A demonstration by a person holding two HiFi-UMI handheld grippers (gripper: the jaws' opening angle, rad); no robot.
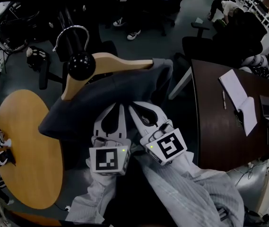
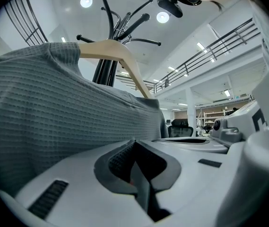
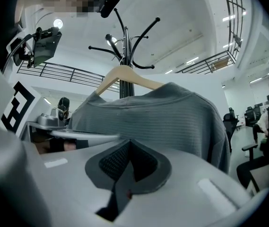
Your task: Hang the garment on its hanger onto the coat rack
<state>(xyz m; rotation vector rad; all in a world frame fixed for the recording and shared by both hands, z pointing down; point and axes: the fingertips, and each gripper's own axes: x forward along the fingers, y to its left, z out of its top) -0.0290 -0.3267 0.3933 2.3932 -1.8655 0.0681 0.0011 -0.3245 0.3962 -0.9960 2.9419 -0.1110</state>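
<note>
A: Status, left to right?

B: Left gripper (image 1: 121, 106): jaws pressed together, tips at the lower edge of the dark grey ribbed knit garment (image 1: 110, 86). Can't confirm fabric is pinched. Right gripper (image 1: 133, 109): same, just beside it at 3 o'clock.

A: Garment location?

B: On the pale wooden hanger (image 1: 113, 62), 11 o'clock from the grippers, right by the black ball-tipped metal coat rack (image 1: 81, 65). The silver wire hook (image 1: 70, 32) is at 12 o'clock of the ball. Seated or not, can't tell.

A: Doing it well?

B: Likely: hold both grippers level and ease down so the hook settles over an arm. Check that the hook bears the weight before releasing. An uneven pull could tip the hanger.
</note>
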